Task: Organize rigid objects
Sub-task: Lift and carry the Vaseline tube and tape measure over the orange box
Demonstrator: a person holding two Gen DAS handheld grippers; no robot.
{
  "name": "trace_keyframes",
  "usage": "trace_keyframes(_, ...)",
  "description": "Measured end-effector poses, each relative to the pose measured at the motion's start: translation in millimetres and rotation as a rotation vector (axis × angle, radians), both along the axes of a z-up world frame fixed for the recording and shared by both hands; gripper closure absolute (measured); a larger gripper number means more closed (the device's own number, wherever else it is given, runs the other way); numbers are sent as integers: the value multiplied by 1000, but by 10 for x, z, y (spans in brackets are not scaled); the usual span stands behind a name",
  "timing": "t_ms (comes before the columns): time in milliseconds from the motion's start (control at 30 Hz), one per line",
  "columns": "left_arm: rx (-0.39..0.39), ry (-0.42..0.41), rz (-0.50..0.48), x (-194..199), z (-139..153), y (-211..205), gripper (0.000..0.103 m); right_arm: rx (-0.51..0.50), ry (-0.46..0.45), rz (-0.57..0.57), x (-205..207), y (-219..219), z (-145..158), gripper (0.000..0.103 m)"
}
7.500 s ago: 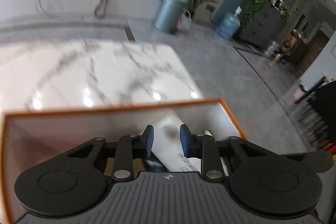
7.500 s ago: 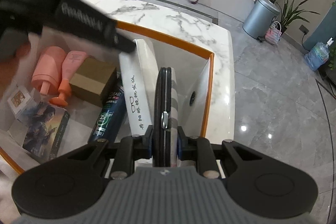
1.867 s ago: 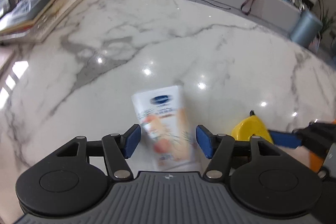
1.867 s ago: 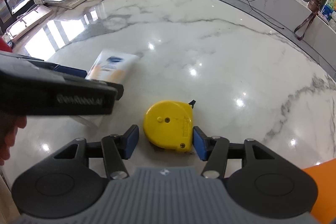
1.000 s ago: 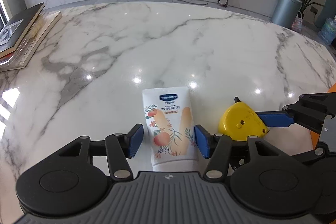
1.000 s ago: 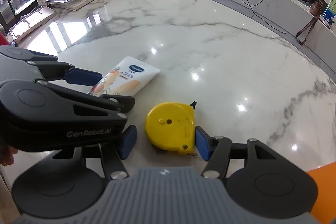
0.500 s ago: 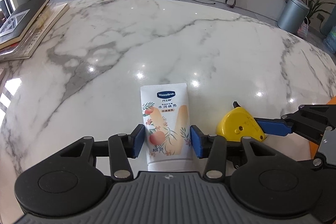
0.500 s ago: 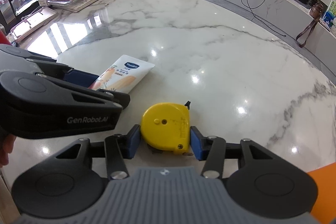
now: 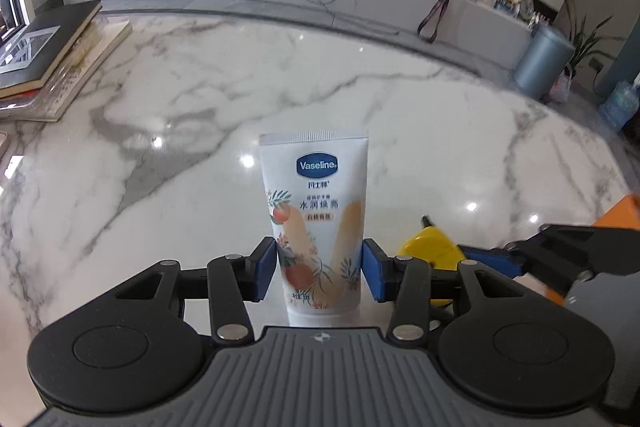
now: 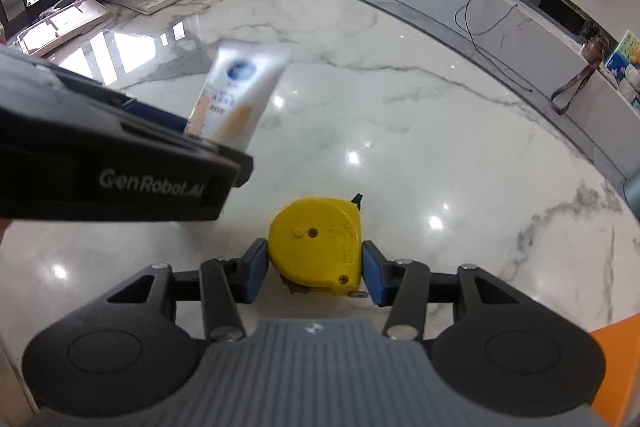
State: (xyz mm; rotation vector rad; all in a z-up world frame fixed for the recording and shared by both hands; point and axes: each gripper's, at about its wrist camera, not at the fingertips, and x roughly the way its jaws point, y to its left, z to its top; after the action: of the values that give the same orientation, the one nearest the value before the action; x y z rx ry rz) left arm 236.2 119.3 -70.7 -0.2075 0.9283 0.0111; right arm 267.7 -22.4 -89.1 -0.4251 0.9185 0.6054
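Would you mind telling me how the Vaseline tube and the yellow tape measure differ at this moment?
The Vaseline tube is a white, flat-ended soft tube with peach artwork; the tape measure is a plain yellow, rounded hard case. The tube points up, raised off the marble table in the left gripper; the tape measure sits low at the tabletop in the right gripper. Shared: each is clamped between blue pads.

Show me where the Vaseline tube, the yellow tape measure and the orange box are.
Vaseline tube (image 9: pixel 316 211): left wrist view, printed front.
yellow tape measure (image 10: pixel 316 243): right wrist view, flat yellow side.
orange box (image 10: pixel 618 359): right wrist view, corner.
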Motion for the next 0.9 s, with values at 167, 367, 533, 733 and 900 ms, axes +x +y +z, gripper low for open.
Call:
trace_keyframes(167, -80, -20, 16, -66, 124, 36, 52, 7, -34, 14, -76, 2, 197, 53)
trace_keyframes(367, -132, -57, 15, -183, 310, -31, 51, 20, -71, 14, -172, -86, 424, 53)
trace_keyframes(533, -157, -74, 0, -272, 446, -136, 51, 20, -95, 0, -256, -225, 573, 53)
trace_keyframes(733, -158, -121, -27, -387, 696, -295, 51, 35, -133, -40, -376, -486, 803, 53)
trace_keyframes(900, -154, -157, -71, -465, 901, -493, 51, 57, -171, -96, -490, -807, 1004, 53)
